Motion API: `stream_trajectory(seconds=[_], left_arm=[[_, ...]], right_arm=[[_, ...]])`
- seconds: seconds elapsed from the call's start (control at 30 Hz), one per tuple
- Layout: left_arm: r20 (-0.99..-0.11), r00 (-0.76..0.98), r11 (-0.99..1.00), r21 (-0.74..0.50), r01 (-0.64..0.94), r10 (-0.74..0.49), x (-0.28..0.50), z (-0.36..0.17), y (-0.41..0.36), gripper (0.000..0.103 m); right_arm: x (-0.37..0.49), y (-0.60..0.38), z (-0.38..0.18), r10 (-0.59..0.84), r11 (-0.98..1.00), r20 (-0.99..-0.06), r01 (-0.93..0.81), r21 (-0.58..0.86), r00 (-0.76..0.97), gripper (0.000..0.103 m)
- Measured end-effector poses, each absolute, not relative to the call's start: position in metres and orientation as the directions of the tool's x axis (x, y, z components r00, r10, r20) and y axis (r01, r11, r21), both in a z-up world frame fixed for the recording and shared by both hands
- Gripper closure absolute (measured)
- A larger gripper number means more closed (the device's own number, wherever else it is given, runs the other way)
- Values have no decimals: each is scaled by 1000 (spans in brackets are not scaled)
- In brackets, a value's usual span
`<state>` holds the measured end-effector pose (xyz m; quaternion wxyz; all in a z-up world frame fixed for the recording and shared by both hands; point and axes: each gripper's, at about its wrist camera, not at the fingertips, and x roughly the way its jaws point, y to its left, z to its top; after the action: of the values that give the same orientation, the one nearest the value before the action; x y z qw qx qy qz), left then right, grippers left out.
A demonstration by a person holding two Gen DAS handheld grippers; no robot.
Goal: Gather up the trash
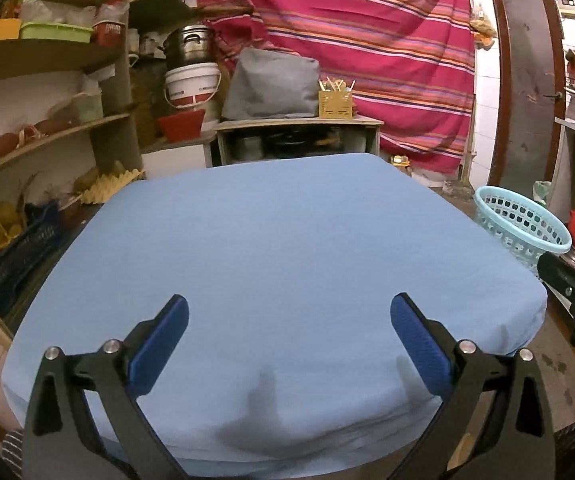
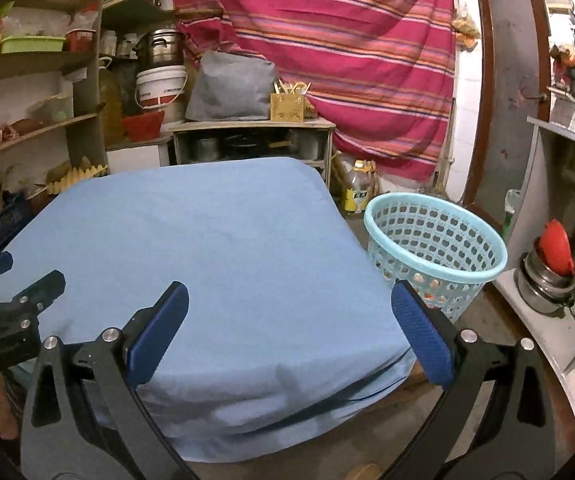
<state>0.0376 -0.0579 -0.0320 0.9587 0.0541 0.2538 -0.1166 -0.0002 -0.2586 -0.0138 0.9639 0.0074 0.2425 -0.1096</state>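
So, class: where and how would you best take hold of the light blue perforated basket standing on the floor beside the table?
Grip the basket's thick rolled rim from above, one finger inside and one outside. It stands upright and open-topped, and its flared wall looks too wide for the right tongs, which are open.

My left camera looks forward over the near edge of the blue-covered bench (image 1: 279, 248), close above it, facing the striped curtain (image 1: 359, 40) — the basket (image 1: 523, 224) sits far right. My right camera looks the same way from further right, basket (image 2: 435, 240) nearer centre. Both share bench (image 2: 191, 240), curtain (image 2: 327, 32) and shelves (image 1: 47, 128) — my left tongs (image 2: 11, 300) edge into the right view.
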Motion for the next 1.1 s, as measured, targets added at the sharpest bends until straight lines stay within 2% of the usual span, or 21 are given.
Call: stream_trajectory(seconds=[0.3, 1.1], left_arm=[[-484, 854, 966, 66, 251, -189, 39, -29, -66, 4], [-467, 873, 975, 84, 206, -144, 42, -25, -54, 4]], right_arm=[[1, -269, -19, -183, 979, -487, 206, -6, 854, 4], [6, -258, -16, -192, 980, -455, 191, -48, 870, 4]])
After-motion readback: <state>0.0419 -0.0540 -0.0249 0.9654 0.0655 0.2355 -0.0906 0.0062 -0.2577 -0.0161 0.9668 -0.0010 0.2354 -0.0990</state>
